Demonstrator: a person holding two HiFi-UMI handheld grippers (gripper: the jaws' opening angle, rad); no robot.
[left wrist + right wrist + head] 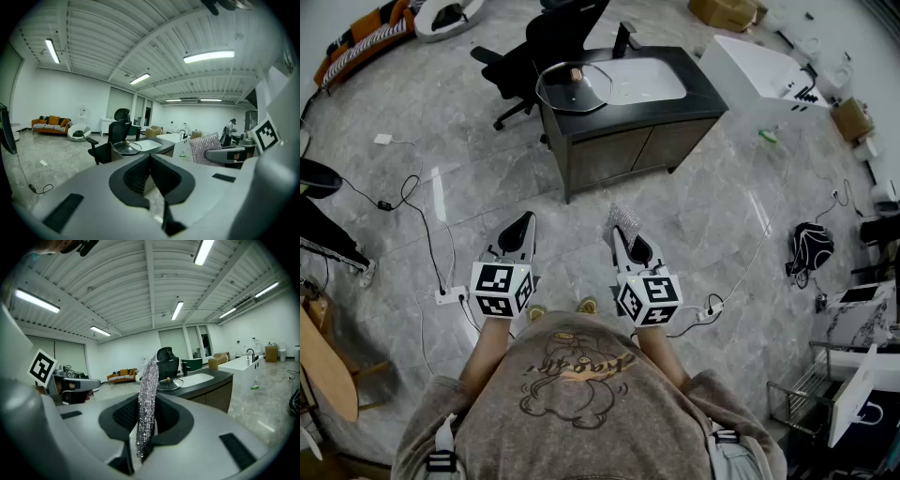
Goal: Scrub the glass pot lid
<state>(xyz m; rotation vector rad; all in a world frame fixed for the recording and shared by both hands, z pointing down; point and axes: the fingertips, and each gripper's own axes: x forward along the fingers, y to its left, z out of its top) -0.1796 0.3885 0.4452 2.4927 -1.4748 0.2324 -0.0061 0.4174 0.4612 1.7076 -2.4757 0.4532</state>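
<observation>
Grey marble floor (722, 216), sink cabinet (619, 141) ahead. Lid (574, 86) lies at the cabinet top's left end (partly over the basin). Left gripper (520, 225) jaws together, empty. Right gripper (630, 248) clamped on sparkly scrubber (147, 394). Both well apart from lid.
</observation>
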